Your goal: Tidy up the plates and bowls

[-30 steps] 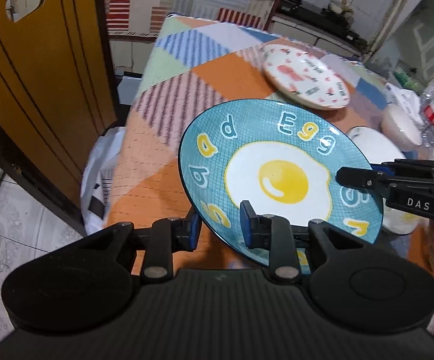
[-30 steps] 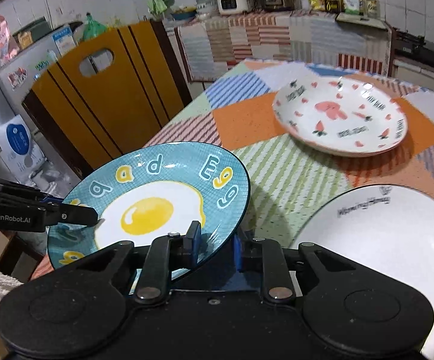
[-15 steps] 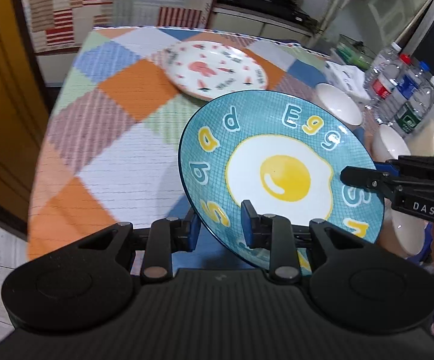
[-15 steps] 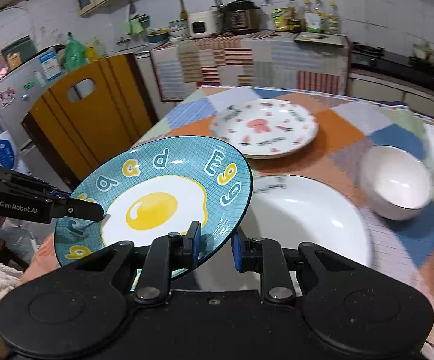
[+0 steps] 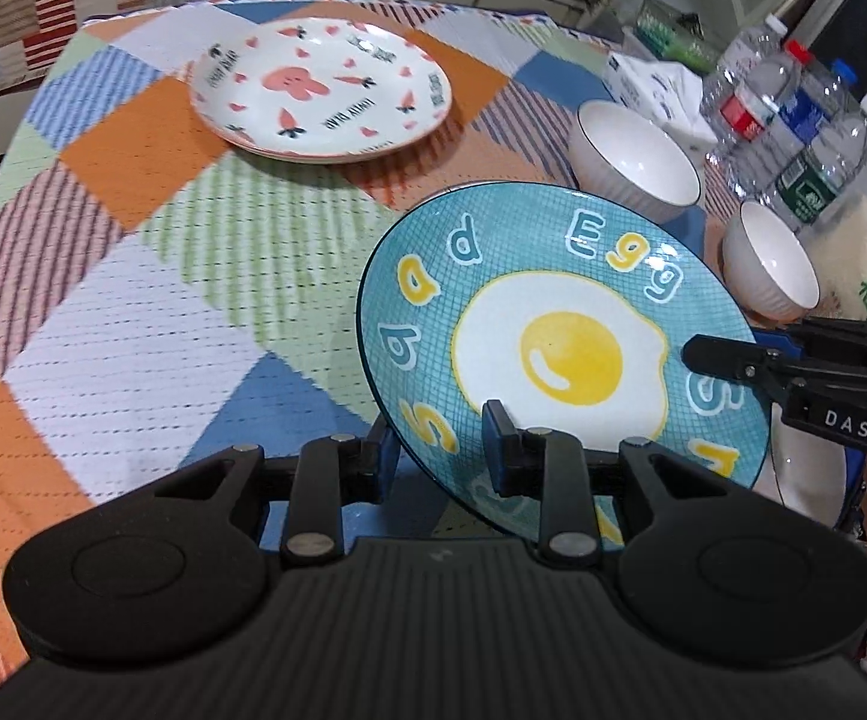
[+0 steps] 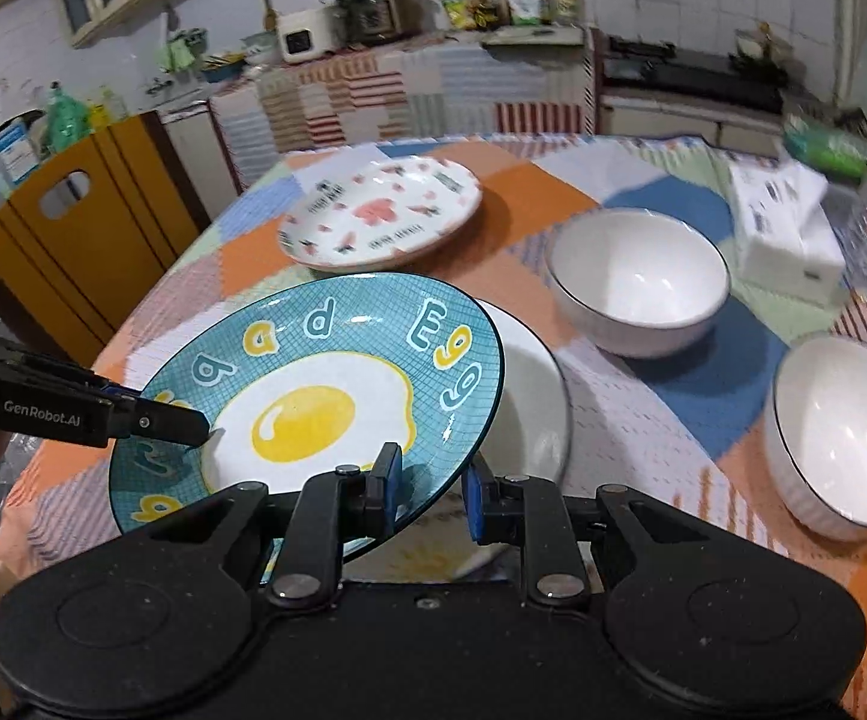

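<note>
The table [image 5: 133, 276] under its patchwork cloth fills most of both views, yet its near edge is hidden behind the black gripper bodies and its right side is cut off by the frame. A broad stretch of bare cloth lies open on the left, between the near edge and the carrot plate [image 5: 319, 93], which sits flat toward the far side, well apart from everything else.

The blue egg plate [image 5: 559, 354] is held tilted above the table, clear of the cloth, with its far rim toward the bowls. It covers much of a plain white plate [image 6: 529, 402] lying on the table beneath it; only a crescent of that plate shows in the right wrist view, and a sliver at the right in the left wrist view.

The left gripper [image 5: 442, 450] is clamped on the egg plate's near-left rim, one finger above and one below. The right gripper [image 6: 433, 489] pinches the opposite rim the same way, its jaws narrowed onto the edge.

Two white bowls stand upright to the right: the larger bowl [image 5: 637, 162] farther off, the smaller bowl [image 5: 769, 264] nearer the table's right edge, its base partly hidden behind the right gripper. Just beyond them, water bottles [image 5: 793, 132] and a tissue pack [image 6: 787, 228] crowd the right side; they are blurred in the right wrist view.
</note>
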{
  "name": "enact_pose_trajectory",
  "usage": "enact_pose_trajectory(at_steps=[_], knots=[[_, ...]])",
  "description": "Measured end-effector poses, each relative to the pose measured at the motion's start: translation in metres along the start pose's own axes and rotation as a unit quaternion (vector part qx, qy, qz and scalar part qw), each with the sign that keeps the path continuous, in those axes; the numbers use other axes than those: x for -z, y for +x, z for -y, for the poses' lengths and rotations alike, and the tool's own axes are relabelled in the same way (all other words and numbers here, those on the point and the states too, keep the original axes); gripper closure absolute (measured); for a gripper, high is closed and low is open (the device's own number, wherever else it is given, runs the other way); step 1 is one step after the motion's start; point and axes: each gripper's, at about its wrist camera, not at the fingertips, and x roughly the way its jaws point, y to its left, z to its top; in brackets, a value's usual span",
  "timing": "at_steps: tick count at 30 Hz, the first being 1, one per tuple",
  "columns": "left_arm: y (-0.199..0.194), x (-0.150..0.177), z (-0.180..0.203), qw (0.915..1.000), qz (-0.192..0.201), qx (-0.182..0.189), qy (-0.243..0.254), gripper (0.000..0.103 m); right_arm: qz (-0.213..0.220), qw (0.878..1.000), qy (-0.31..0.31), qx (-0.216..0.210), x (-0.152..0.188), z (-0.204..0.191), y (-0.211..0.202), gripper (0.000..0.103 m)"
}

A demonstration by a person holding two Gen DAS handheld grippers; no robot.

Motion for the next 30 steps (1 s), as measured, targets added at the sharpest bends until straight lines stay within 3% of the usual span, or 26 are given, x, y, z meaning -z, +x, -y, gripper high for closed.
enact_pose_trajectory(at_steps=[22,30], knots=[[0.021,-0.011,0.002,0.9990,-0.040,-0.018,0.009,0.076,-0.036,0.999,0.023,0.012,0.003,0.011,0.019,0.077],[0.030,-0.018,-0.006,0.9978,-0.066,-0.005,0.008,0.075,-0.089,0.993,0.016,0.076,-0.006,-0.014,0.022,0.072]])
